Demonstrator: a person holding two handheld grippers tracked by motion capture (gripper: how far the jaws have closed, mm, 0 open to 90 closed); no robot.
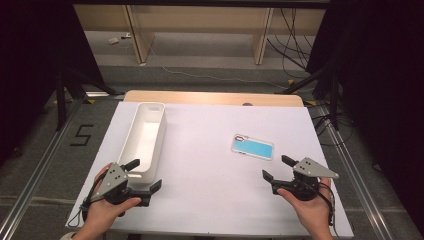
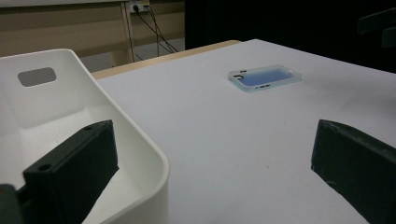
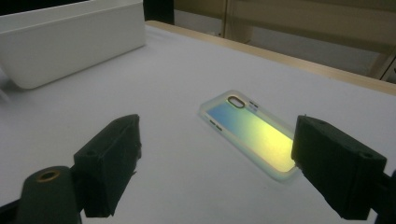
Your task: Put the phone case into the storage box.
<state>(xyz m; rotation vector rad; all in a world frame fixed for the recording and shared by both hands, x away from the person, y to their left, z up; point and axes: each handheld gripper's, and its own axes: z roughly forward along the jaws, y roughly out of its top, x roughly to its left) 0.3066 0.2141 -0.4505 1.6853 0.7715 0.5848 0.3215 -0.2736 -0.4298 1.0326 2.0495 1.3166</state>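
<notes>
A long white bin lies on the left of the white table top, its near end between the jaws of my left gripper. In the left gripper view the left gripper stands open, one jaw over the bin, the other over bare table. A clear phone case with a blue-tinted back lies flat at the right. My right gripper sits just in front of it, open and holding nothing. In the right gripper view its jaws frame the phone case, apart from it, with the bin behind.
The white sheet covers the table, with a wooden strip along its far edge. Beyond are the floor, a "5" mark, cables and wooden furniture legs. Dark curtains flank both sides.
</notes>
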